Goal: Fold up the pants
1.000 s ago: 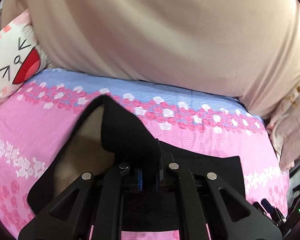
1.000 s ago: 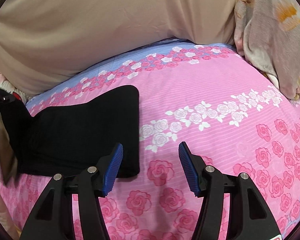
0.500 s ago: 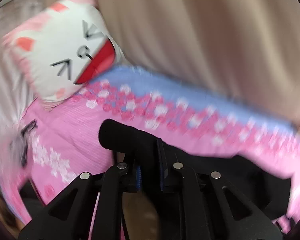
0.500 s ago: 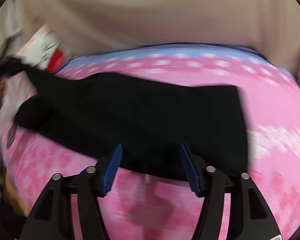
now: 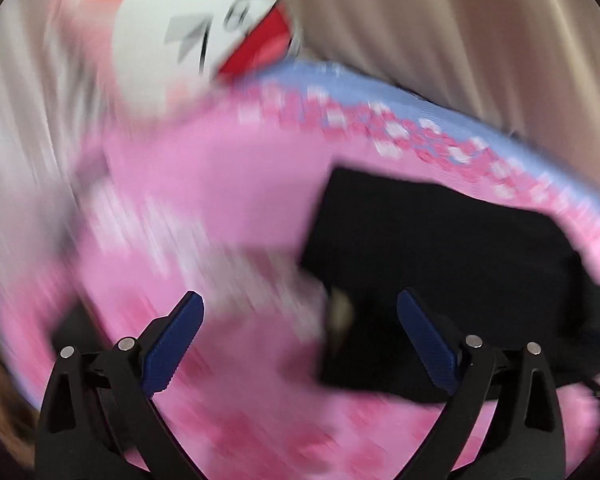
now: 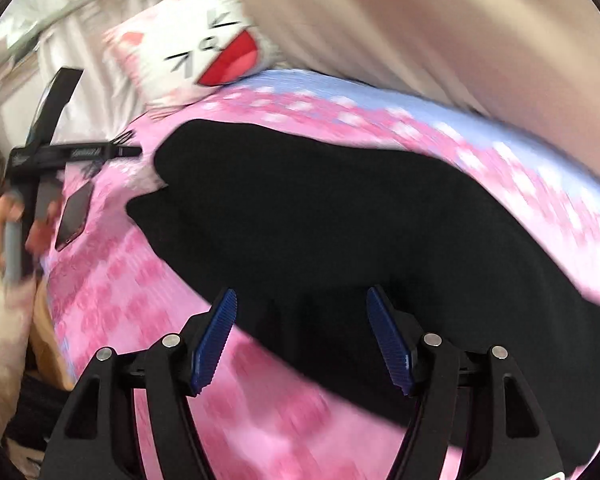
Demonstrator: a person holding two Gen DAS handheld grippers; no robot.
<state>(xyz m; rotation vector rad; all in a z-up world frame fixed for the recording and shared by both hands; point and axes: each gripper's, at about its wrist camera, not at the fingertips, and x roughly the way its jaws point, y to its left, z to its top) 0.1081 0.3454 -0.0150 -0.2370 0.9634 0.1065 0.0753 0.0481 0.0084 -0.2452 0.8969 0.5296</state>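
Note:
The black pants (image 6: 340, 216) lie flat on the pink flowered bed sheet (image 6: 132, 280). In the left wrist view the pants (image 5: 440, 256) fill the right half, blurred by motion. My left gripper (image 5: 300, 340) is open and empty, with its fingers over the near left edge of the pants. It also shows in the right wrist view (image 6: 128, 151) at the far left, beside the pants' left end. My right gripper (image 6: 302, 344) is open and empty, just above the near edge of the pants.
A white cat-face pillow (image 6: 204, 52) lies at the head of the bed; it also shows in the left wrist view (image 5: 204, 28). A beige curtain (image 6: 440, 28) hangs behind the bed. A dark phone (image 6: 74, 216) lies on the sheet at the left.
My left gripper has opened and let go of the pants, which now lie flat. Both grippers have swung left; the right one now hovers over the pants' near edge.

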